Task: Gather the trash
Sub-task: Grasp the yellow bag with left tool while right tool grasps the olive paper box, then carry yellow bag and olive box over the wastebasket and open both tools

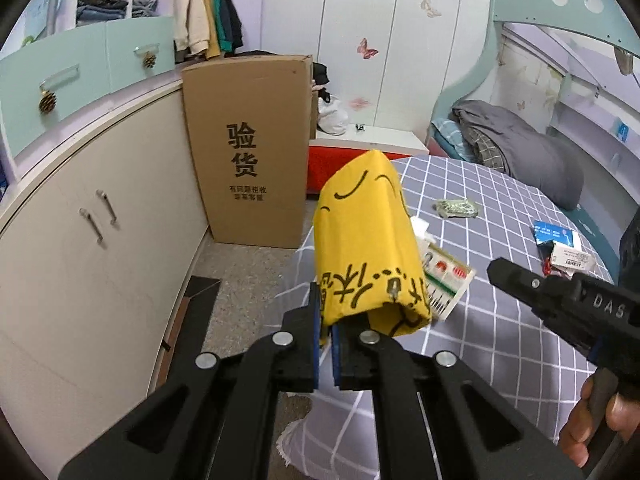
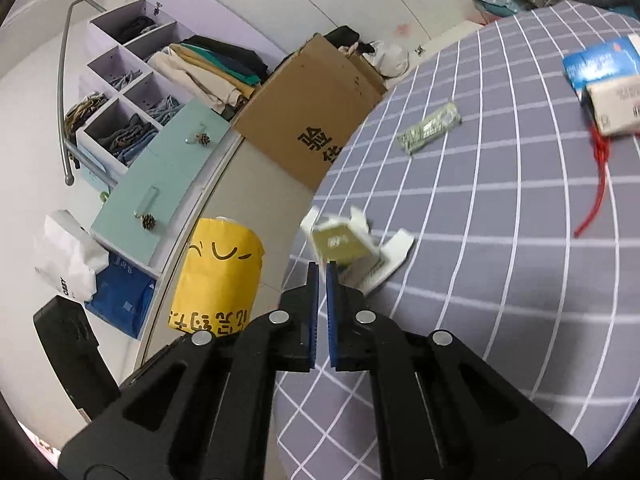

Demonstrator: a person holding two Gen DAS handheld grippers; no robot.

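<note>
In the left wrist view, the left tongs point(image 1: 325, 322) are seen at lower centre, clamped on the rim of a yellow paper bag printed with dark characters and a curved-line face point(image 1: 366, 240). The bag is held out over the edge of the bed covered in a grey sheet with a white grid point(image 1: 500, 200), apparently so that its mouth can serve as the container for the rubbish.

In the right wrist view, the right tongs point(image 2: 321, 270) are closed down narrow at lower centre, and a small flattened white-and-olive carton point(image 2: 340, 240) is pinched at their tips. The carton is blurred, so its print cannot be read; it appears lifted just clear of the sheet. The same yellow bag point(image 2: 218, 276) is seen at lower left of that frame, just beside the bed edge, probably placed near so that the carton needs only a short carry.

Further litter lies on the sheet, well apart from both tongs: a crumpled green-and-silver foil wrapper point(image 1: 458, 208) right of centre in the left view, and a blue-and-white packet point(image 1: 556, 236) at the right edge. By this reading, the collection is only partly done. A tall brown cardboard box with black characters point(image 1: 252, 152) stands on the floor at upper centre.
</note>
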